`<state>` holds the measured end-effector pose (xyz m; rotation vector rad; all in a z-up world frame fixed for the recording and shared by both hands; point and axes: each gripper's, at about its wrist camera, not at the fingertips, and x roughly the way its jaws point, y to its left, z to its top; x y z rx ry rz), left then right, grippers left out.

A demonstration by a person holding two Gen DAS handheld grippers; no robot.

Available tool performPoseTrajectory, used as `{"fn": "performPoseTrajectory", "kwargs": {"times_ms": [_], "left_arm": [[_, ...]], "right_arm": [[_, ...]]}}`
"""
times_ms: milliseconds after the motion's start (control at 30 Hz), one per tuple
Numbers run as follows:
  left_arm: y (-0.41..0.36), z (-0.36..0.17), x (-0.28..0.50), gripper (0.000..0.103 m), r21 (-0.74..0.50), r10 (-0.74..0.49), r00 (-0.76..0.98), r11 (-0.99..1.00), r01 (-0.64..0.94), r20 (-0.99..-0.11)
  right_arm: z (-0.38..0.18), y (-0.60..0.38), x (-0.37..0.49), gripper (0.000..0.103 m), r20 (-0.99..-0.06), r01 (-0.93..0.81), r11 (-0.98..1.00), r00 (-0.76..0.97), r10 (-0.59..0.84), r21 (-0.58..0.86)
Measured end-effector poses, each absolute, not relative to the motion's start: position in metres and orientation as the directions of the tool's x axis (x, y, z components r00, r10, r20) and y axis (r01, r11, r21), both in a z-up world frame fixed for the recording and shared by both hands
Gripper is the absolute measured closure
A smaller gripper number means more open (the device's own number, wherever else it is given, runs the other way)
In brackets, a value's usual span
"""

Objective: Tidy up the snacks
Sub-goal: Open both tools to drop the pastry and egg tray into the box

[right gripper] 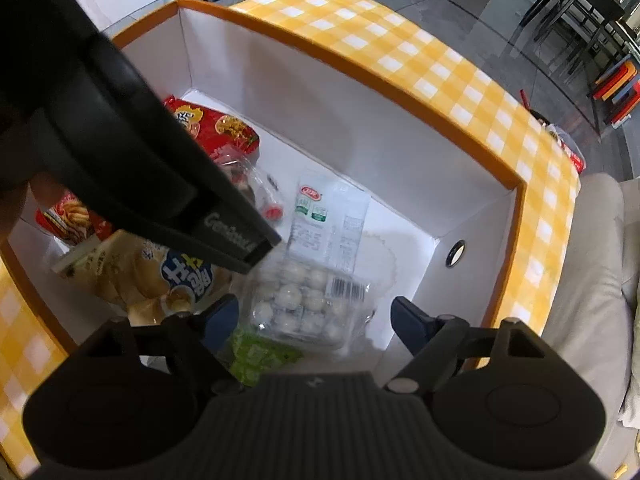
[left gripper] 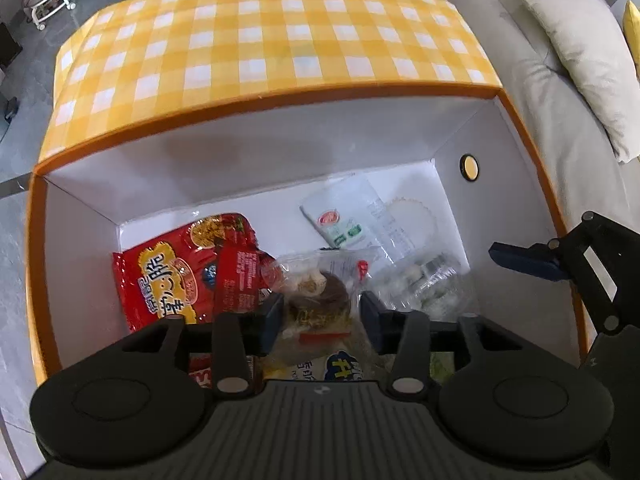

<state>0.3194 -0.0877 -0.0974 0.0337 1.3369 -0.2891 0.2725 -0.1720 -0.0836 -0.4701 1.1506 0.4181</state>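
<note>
the right claw point(right gripper: 312, 320) hangs spread wide over the orange-rimmed box point(right gripper: 360, 76), its fingers apart around nothing. right under it in the box sits a clear tray of white balls point(right gripper: 304, 300), with a green packet point(right gripper: 260, 356) touching the tray's near edge. a white sachet point(right gripper: 328, 220) lies just beyond the tray, a chip bag point(right gripper: 160, 276) to its left, a red bag point(right gripper: 216, 128) farther back. the left claw's black body point(right gripper: 132, 140) crosses above the chip bag.

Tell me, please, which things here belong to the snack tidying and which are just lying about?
Part of the job:
storage box
red noodle packet
clear pastry bag between the left claw fingers
tray of white balls
white sachet
chip bag
right claw, open

Just lying about:
sofa
cushion
dining chairs
</note>
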Motion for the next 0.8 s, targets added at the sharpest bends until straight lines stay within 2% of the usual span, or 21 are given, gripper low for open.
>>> {"fn": "performPoseTrajectory", "kwargs": {"times_ms": [33, 267, 433, 567, 800], "left_arm": [[-0.086, -0.095, 0.319, 0.04, -0.145, -0.193, 0.209, 0.964, 0.223, -0.959], [-0.075, -0.069, 0.307, 0.04, -0.193, -0.245, 0.25, 0.957, 0.216, -0.937], [-0.069, -0.045, 0.289, 0.04, -0.163, -0.24, 0.31, 0.953, 0.254, -0.92], [-0.059, -0.015, 0.269, 0.04, -0.159, -0.265, 0.386, 0.945, 0.285, -0.884], [-0.04, 0.034, 0.218, 0.04, -0.197, -0.346, 0.495, 0.924, 0.329, -0.797]], "right_arm": [[-0.081, -0.173, 0.273, 0.019, -0.931, -0.536, 0.835, 0.354, 0.086, -0.127], [-0.06, -0.175, 0.266, 0.015, -0.924, -0.511, 0.855, 0.366, 0.116, -0.095], [-0.043, -0.172, 0.256, 0.015, -0.913, -0.466, 0.875, 0.4, 0.08, -0.127], [-0.024, -0.176, 0.241, 0.015, -0.897, -0.423, 0.898, 0.434, 0.084, -0.12], [0.003, -0.191, 0.203, 0.015, -0.859, -0.296, 0.955, 0.492, 0.142, -0.012]]}}
